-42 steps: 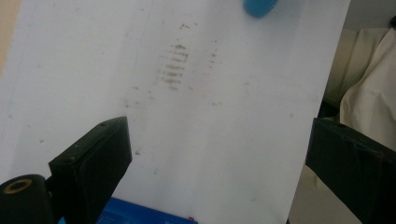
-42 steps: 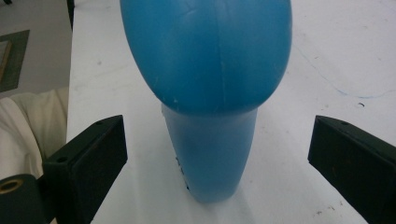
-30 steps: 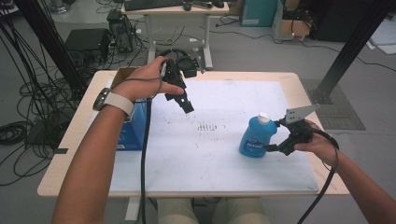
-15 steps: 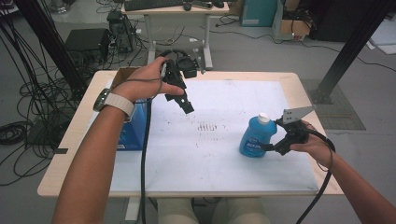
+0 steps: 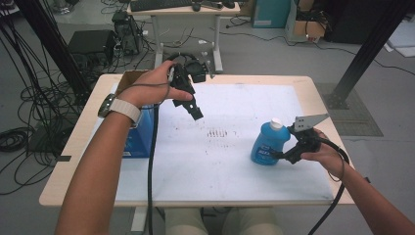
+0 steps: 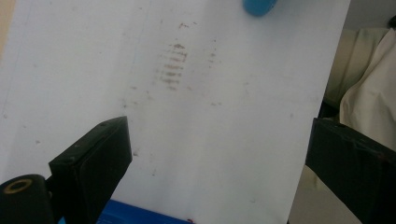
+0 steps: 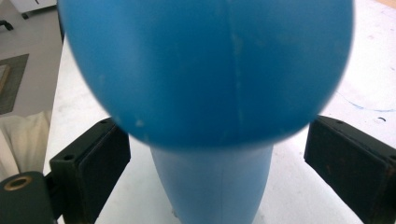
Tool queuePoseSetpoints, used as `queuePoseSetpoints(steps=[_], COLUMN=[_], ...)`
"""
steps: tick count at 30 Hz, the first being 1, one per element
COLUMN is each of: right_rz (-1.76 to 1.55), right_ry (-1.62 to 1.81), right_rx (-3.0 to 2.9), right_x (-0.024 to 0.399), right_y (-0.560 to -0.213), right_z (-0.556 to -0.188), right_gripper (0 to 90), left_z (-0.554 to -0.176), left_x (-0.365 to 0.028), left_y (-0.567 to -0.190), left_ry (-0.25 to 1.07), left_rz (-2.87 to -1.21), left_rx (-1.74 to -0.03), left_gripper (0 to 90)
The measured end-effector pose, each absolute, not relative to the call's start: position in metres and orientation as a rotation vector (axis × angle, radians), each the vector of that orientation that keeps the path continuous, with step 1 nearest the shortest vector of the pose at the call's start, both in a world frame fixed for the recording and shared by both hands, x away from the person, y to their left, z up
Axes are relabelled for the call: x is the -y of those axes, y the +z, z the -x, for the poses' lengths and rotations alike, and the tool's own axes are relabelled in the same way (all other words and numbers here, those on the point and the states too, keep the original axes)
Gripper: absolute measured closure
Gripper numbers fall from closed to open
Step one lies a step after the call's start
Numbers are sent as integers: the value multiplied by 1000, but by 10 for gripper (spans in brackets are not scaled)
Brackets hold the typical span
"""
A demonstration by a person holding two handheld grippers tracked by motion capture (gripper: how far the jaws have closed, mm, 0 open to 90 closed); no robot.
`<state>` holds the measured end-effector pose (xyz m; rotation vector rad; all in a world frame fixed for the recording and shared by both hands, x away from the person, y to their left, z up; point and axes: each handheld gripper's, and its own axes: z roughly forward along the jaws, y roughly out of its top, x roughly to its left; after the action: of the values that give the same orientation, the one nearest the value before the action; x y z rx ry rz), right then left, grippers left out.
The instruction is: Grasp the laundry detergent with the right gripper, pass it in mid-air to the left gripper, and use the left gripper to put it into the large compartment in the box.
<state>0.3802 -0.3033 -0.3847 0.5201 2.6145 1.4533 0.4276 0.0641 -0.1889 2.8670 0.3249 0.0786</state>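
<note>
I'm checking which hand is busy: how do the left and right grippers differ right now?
The left gripper is held above the table at its far left, away from the bottle; the right gripper sits low beside the blue bottle. The left fingers have nothing between them; the right fingers flank the bottle's lower part without touching it and have just been closing. Both are black, hand-held, and stand open.

The left gripper (image 6: 219, 168) hung with jaws wide apart over the white surface (image 6: 233, 116), a brown smudge (image 6: 173, 65) ahead and a blue bottle (image 6: 259, 5) farther beyond.
</note>
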Motion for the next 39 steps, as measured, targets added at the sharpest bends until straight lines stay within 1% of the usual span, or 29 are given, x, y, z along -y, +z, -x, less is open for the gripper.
queuePoseSetpoints(steps=[21, 39], right_rz=[-516, -480], right_ry=[1516, 1542], right_rx=[-2579, -2564], right_x=[298, 296], right_y=[-394, -399], right_z=[-381, -383], right_gripper=[148, 234], left_z=[-428, -429], left_x=[-65, -65], left_y=[-189, -190], left_ry=[79, 80], left_rz=[-2864, -2860], left_rx=[-326, -335], left_gripper=[73, 75])
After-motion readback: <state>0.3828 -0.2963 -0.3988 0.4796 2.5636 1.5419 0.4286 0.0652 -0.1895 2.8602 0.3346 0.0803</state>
